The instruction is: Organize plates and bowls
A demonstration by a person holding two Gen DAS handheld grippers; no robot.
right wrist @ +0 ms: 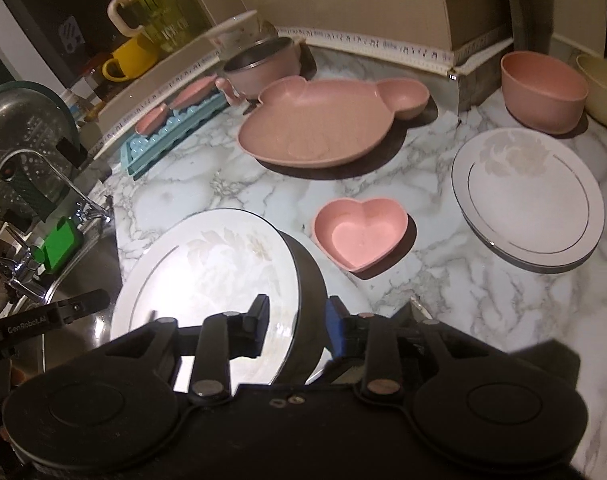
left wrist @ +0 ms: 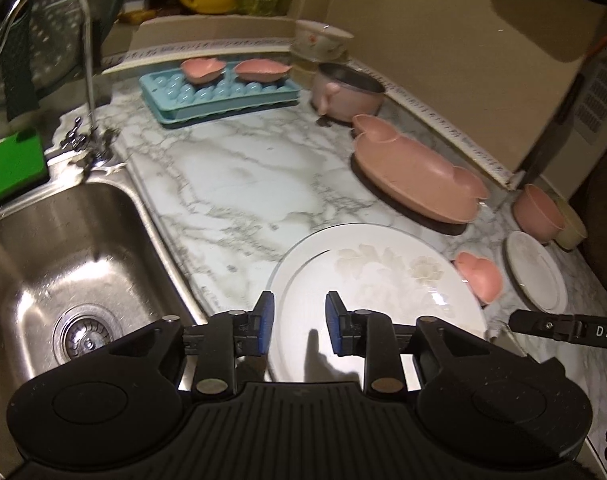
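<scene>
The large white plate (left wrist: pixel 377 292) lies at the worktop's (left wrist: pixel 239 184) front edge, just beside the sink (left wrist: pixel 63 248). The left gripper (left wrist: pixel 299 320) hangs over its near rim, fingers spread, pinching nothing. The right gripper (right wrist: pixel 297 326) straddles the plate's right rim, fingers apart, not pressing it. A pink heart bowl (right wrist: pixel 361 232) sits near the plate, and a smaller white plate (right wrist: pixel 527 196) lies toward the right edge.

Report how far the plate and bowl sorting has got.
Done: only the pink bowl and cream bowl sit together by the wall. In hand: the large white plate has its rim between the open fingers of the right gripper; the left gripper is open above it. Left: the second white plate, heart dish and pink bear-shaped plate lie scattered, unstacked.
</scene>
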